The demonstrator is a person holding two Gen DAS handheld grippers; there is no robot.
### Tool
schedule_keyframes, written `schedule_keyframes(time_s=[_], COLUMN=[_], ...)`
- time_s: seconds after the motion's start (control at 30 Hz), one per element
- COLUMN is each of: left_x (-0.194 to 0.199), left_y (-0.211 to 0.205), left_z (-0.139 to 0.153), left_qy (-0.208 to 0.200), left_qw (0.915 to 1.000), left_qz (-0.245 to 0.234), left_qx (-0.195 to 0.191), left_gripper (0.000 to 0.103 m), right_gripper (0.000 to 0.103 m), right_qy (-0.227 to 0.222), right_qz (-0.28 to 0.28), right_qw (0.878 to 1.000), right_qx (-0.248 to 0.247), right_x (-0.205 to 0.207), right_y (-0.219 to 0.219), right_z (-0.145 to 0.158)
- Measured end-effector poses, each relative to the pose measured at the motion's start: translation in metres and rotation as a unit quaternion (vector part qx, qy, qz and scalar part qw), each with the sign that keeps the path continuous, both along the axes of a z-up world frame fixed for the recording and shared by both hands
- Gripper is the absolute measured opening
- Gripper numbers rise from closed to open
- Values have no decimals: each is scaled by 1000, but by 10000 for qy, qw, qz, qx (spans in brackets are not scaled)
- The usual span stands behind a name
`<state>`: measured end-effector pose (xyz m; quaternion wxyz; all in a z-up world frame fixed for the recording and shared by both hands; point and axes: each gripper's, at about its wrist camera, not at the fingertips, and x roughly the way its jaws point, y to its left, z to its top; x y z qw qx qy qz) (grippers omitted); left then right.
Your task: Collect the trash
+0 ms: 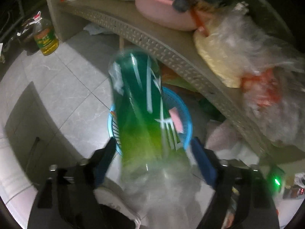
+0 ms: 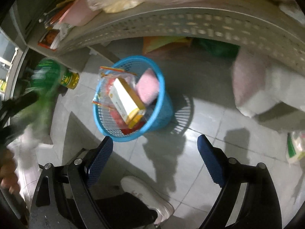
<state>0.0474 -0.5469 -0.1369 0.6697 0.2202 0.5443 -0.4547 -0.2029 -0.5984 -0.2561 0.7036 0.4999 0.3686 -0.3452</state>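
In the left wrist view a green plastic bottle (image 1: 141,106) is blurred between my left gripper's fingers (image 1: 152,148), above the blue trash basket (image 1: 185,118). The jaws stand wide apart beside the bottle; contact does not show. In the right wrist view the blue basket (image 2: 162,87) stands on the floor and holds a white-and-yellow box (image 2: 125,101), a pink sponge (image 2: 148,87) and a clear wrapper (image 2: 106,84). My right gripper (image 2: 155,152) is open and empty, just in front of the basket. The green bottle (image 2: 45,80) shows blurred at the left.
A beige woven-pattern table (image 1: 162,43) carries a pink basin (image 1: 160,9) and plastic bags (image 1: 257,76). An oil bottle (image 1: 45,38) stands on the tiled floor. A pink-white stool (image 2: 266,87) is right of the basket. My white shoe (image 2: 144,192) is below.
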Motion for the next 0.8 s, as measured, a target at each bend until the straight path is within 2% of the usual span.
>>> schedule_keyframes(time_s=[0.07, 0.17, 0.37, 0.5, 0.7, 0.8], left_x=[5, 13, 13, 10, -7, -19], left_y=[-3, 12, 51, 81, 150, 193], left_z=[-10, -2, 48, 86, 142, 162], left_qy=[43, 314, 258, 179, -455, -774], left_qw=[9997, 9983, 9969, 9945, 9884, 9826], left_qz=[209, 486, 401, 397, 202, 218], left_qx=[105, -110, -625, -958, -1438, -1677], left_gripper=[84, 84, 84, 84, 85, 92], right_gripper=[86, 86, 86, 86, 86, 87], right_qy=[28, 21, -7, -139, -351, -446], right_qz=[-60, -54, 164, 338, 826, 1181], right_qw=[10000, 10000, 9997, 9987, 9917, 9826], right_qx=[11, -63, -196, -356, -923, -1365], right_x=[-7, -9, 4, 15, 30, 36], right_y=[1, 4, 13, 23, 50, 75], right_z=[1, 5, 12, 28, 77, 111])
